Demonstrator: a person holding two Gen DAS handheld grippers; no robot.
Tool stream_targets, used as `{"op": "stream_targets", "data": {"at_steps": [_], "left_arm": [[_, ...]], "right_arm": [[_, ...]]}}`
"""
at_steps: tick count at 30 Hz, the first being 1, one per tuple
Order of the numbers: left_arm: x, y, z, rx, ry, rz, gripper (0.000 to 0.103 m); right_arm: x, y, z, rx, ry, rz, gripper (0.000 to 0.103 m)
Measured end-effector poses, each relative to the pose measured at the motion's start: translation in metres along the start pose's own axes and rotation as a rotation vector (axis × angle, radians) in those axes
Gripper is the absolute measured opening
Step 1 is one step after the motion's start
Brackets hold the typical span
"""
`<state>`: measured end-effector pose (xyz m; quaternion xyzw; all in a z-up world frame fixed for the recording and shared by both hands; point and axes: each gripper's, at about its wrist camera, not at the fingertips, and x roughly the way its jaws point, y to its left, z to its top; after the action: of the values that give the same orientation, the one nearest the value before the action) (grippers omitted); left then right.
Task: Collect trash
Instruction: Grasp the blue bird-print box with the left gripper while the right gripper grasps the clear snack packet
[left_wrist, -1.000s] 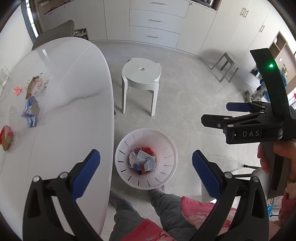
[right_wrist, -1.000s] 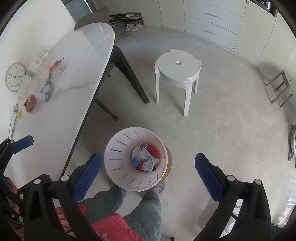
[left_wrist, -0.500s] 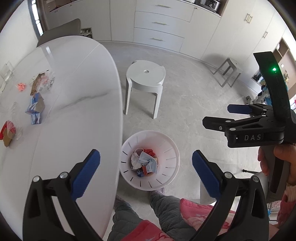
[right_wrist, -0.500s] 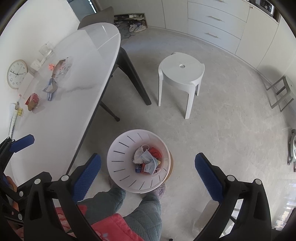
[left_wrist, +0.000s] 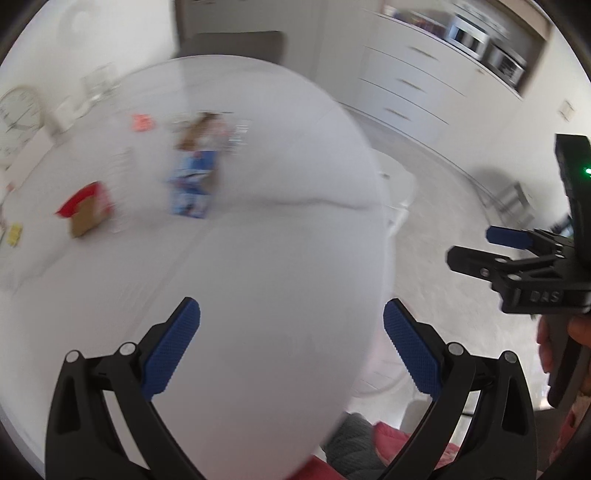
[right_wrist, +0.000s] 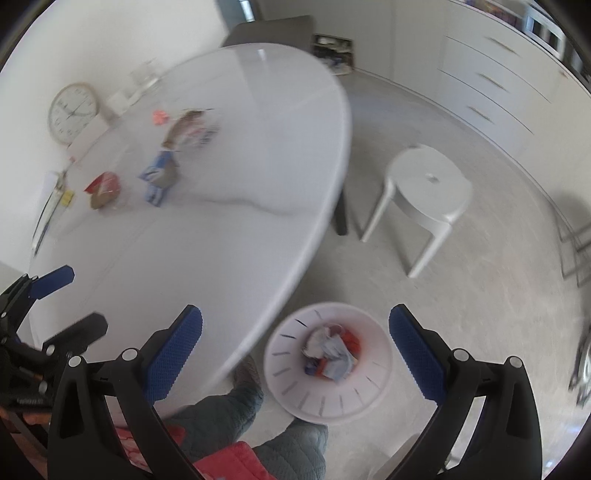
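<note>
My left gripper (left_wrist: 291, 347) hangs over the near end of the white oval bench (left_wrist: 258, 280), its blue-padded fingers spread wide with nothing between them. My right gripper (right_wrist: 295, 347) is likewise spread and empty, held beside the bench's near edge and above the white slotted bin (right_wrist: 328, 363) on the floor. Both views are smeared by motion blur.

The trash lies in a loose cluster toward the far side of the bench, well apart from both grippers. A blue wrapper (left_wrist: 192, 188) sits nearest the middle of the bench. A red-and-brown packet (left_wrist: 86, 210) lies to its left, closer to the wall. Beyond the blue wrapper is a brown-and-pink crumpled wrapper (left_wrist: 203, 129), and just left of that a small orange scrap (left_wrist: 142, 122). The blur hides any print or finer detail on them.

The bin stands on the grey floor just off the bench's near edge, already holding crumpled pale-blue, white and red scraps (right_wrist: 332, 350). A white stool (right_wrist: 424, 192) stands on the floor beyond the bin, and a round wall clock (right_wrist: 72, 110) leans at the far side of the bench.
</note>
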<state>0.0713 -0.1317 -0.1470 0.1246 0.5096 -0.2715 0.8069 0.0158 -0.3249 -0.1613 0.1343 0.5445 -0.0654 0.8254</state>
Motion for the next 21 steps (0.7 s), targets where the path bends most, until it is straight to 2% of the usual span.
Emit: {"op": "stream_targets", "data": {"at_steps": [5,9,14,21], "left_arm": [[0.012,0.046,0.015,-0.033,-0.028,0.067,0.095],[0.033,0.075,0.040,-0.046,-0.039,0.069,0.095],[0.063,0.090,0.071,-0.031,-0.026,0.055,0.095],[0.121,0.094,0.109,-0.011,0.017,0.054,0.095]], "right_arm": [[0.021,0.044,0.036,-0.073,0.004,0.031,0.100],[0.036,0.066,0.064,-0.110,0.003,0.034,0.100],[0.057,0.077,0.105,-0.120,0.009,0.034,0.100],[0.081,0.073,0.150,-0.130,0.006,0.010,0.100]]}}
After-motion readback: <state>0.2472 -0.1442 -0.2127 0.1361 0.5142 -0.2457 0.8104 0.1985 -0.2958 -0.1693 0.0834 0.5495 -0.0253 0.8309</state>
